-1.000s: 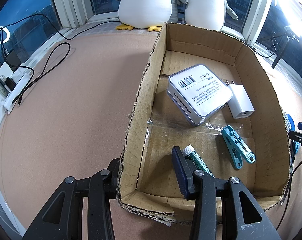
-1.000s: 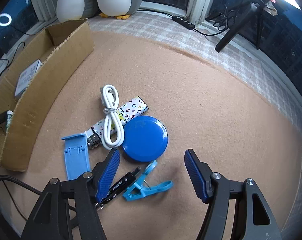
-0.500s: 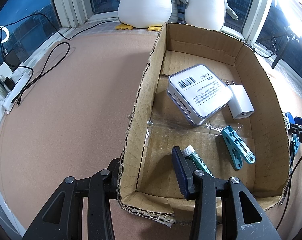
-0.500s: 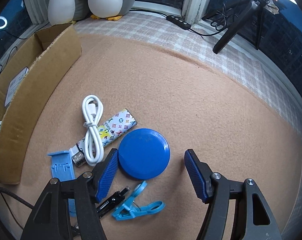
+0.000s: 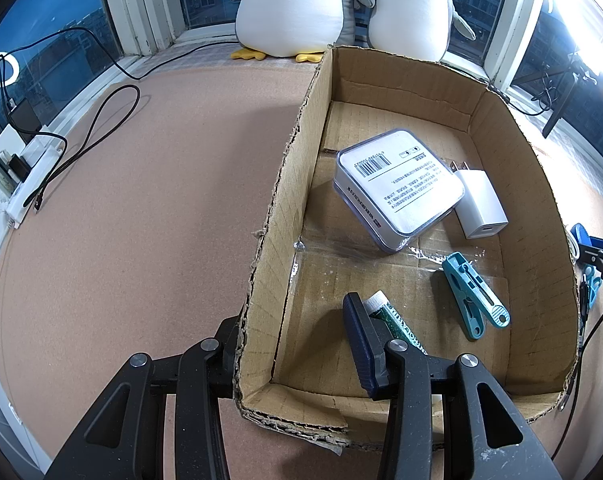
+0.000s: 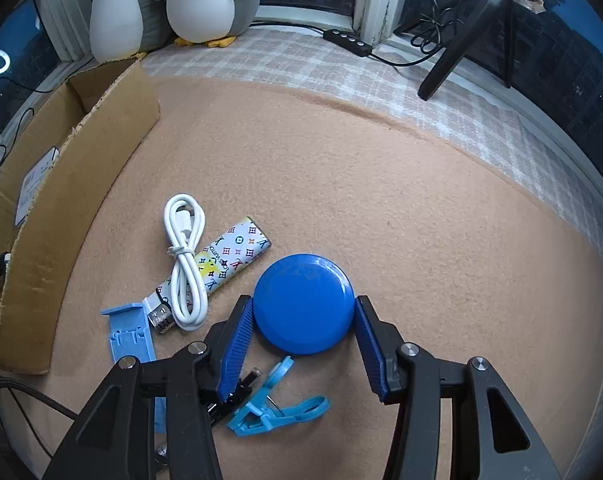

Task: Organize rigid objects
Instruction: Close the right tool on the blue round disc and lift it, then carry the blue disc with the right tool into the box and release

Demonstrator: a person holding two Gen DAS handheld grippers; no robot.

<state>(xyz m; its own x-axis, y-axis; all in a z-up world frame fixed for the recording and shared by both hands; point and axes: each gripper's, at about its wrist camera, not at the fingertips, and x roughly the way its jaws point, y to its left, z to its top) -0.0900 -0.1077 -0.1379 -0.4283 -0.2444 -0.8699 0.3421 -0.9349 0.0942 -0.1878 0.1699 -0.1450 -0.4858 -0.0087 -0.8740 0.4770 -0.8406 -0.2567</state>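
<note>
One blue disc [image 6: 303,303], two clips [image 6: 275,410]

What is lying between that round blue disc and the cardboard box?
In the right wrist view, a patterned lighter and a coiled white cable draped over it lie between the blue disc and the cardboard box; otherwise, bare tan mat.

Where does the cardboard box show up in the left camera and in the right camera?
Left wrist: cardboard box fills centre and right, interior visible.
Right wrist: the box lies along the left edge, outer wall facing the camera.
Shared landmark: plush penguins behind the box.
</note>
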